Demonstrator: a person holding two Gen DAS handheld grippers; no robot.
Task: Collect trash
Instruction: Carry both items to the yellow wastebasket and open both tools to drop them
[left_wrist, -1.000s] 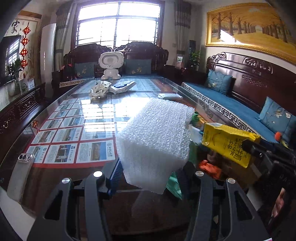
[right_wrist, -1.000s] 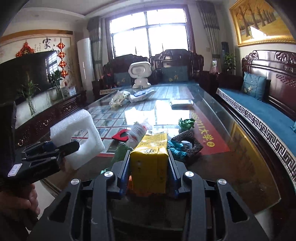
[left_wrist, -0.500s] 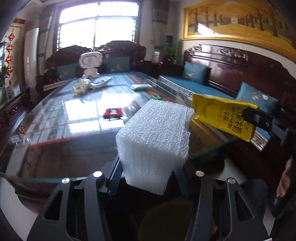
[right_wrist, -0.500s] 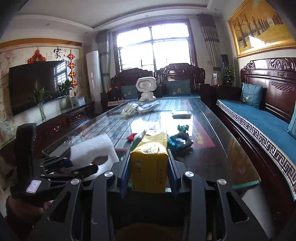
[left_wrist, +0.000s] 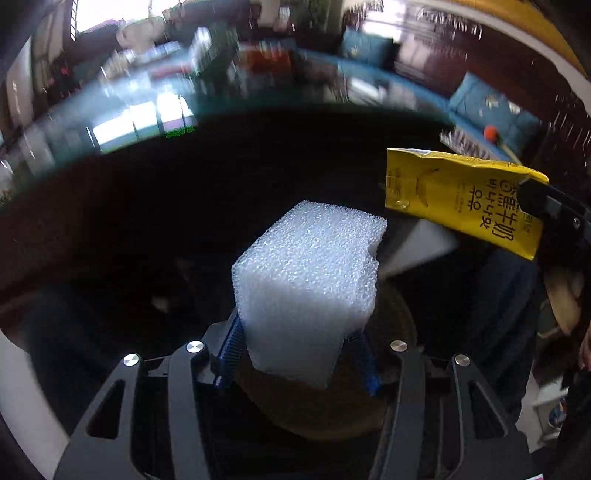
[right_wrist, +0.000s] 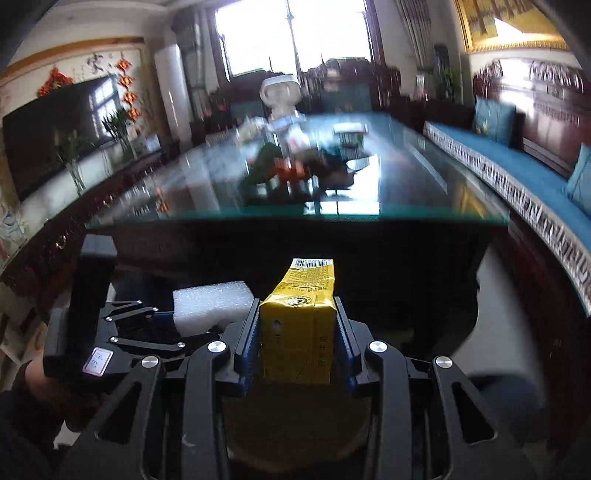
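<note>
Both loads have left the bench (right_wrist: 369, 214): your left claw (left_wrist: 295, 354) stays clamped on the foam block (left_wrist: 310, 280), right claw (right_wrist: 297, 343) on the yellow carton (right_wrist: 299, 321), now low over a brown bin (left_wrist: 325, 413). Release next, I'd say.

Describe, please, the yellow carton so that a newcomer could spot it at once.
Look just in front of the glass-topped table, below its near edge. There the right gripper clamps the yellow carton; unlike the white foam block beside it, it carries print and a barcode.
</note>
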